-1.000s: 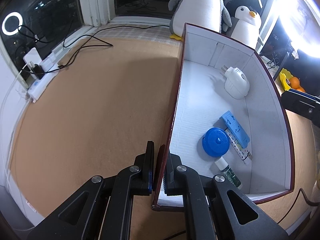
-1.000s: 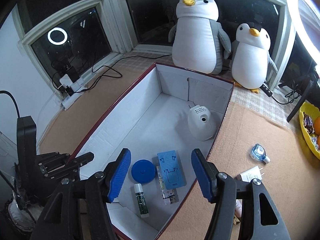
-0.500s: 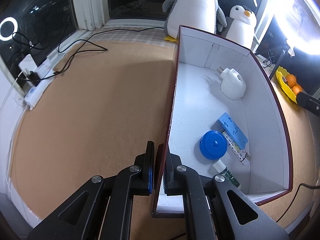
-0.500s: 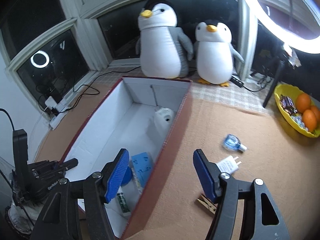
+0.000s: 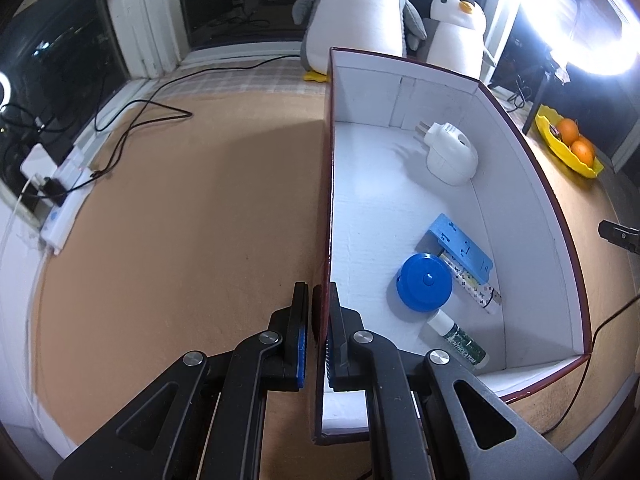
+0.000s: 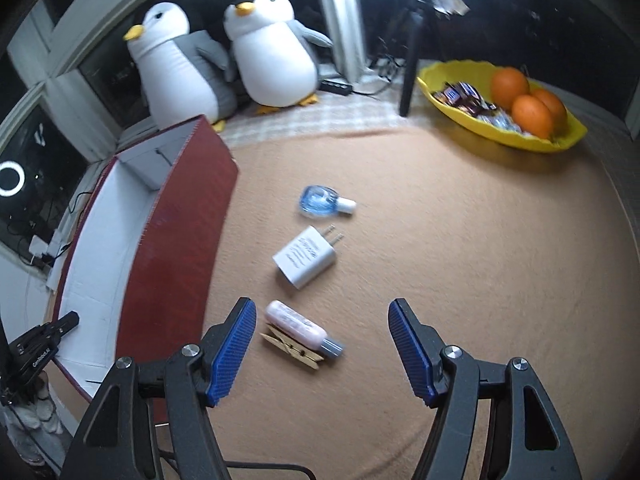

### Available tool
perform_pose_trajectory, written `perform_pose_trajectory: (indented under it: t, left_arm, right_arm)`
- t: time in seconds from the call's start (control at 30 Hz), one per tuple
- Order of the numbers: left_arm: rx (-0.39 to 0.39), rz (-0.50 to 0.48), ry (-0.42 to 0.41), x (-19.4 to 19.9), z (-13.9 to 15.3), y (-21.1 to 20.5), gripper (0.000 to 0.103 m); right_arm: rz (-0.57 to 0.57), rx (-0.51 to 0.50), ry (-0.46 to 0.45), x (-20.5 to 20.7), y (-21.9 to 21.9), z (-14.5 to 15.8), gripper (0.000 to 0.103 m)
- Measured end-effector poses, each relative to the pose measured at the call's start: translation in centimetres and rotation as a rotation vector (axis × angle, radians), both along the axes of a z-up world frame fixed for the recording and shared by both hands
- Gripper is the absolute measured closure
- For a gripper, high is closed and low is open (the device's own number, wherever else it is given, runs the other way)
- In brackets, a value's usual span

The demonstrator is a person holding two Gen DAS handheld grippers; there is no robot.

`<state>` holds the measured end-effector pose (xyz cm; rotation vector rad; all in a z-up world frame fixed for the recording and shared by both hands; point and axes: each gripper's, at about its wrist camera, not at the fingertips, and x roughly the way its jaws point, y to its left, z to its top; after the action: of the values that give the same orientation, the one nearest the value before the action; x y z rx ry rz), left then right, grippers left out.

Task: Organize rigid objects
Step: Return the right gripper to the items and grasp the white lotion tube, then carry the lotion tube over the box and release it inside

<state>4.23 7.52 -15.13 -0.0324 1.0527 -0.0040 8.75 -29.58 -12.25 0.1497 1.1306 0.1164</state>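
My left gripper (image 5: pixel 317 332) is shut on the left wall of the red-and-white box (image 5: pixel 326 184). Inside lie a white plug device (image 5: pixel 450 154), a blue holder (image 5: pixel 464 246), a round blue lid (image 5: pixel 425 282), a patterned stick (image 5: pixel 474 288) and a small green-labelled tube (image 5: pixel 456 338). My right gripper (image 6: pixel 322 344) is open and empty above the tan mat, right of the box (image 6: pixel 180 240). Between and ahead of its fingers lie a pink bottle (image 6: pixel 302 330), a wooden clothespin (image 6: pixel 290 350), a white charger (image 6: pixel 306 256) and a small blue bottle (image 6: pixel 322 200).
Two plush penguins (image 6: pixel 224 64) stand behind the box by the window. A yellow bowl (image 6: pixel 500 128) with oranges and sweets sits at the back right, next to a ring-light stand (image 6: pixel 412 60). Cables and a power strip (image 5: pixel 66 204) lie at the left edge.
My right gripper has swung right, from over the box interior to over the loose items on the mat, still open. My left gripper stays clamped on the box wall.
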Motion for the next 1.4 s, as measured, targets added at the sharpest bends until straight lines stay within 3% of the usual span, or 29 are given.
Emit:
perform_pose_trajectory:
  t: [0.23,0.4,0.67,0.8,1.1,1.4]
  left_arm:
    - [-0.002,-0.021,0.005,0.2,-0.2,-0.1,0.097]
    - [-0.004,-0.028,0.012,0.3,-0.4,-0.1,0.097]
    - [-0.008,-0.038,0.017,0.4,-0.4,-0.1,0.097]
    - [-0.009,-0.038,0.018,0.5,-0.4,-0.1,0.097]
    - [-0.020,-0.030,0.017,0.5,-0.6,-0.2,0.097]
    - [-0.029,-0.019,0.014,0.4,-0.6,-0.1,0.097]
  right_arm:
    - [0.021,-0.010,0.037,-0.8,0.1,-1.7,0.040]
    - [0.077,-0.053,0.068,-0.7,1.6,-3.0,0.056]
    - [0.174,-0.135,0.103,0.8,4.7,-5.1,0.061]
    - [0.195,-0.160,0.143,1.6,5.3,-6.4,0.072]
    - [0.186,-0.168,0.192,2.5,4.6,-7.9,0.085]
    - [0.156,-0.140,0.177,1.4,3.6,-7.3,0.085]
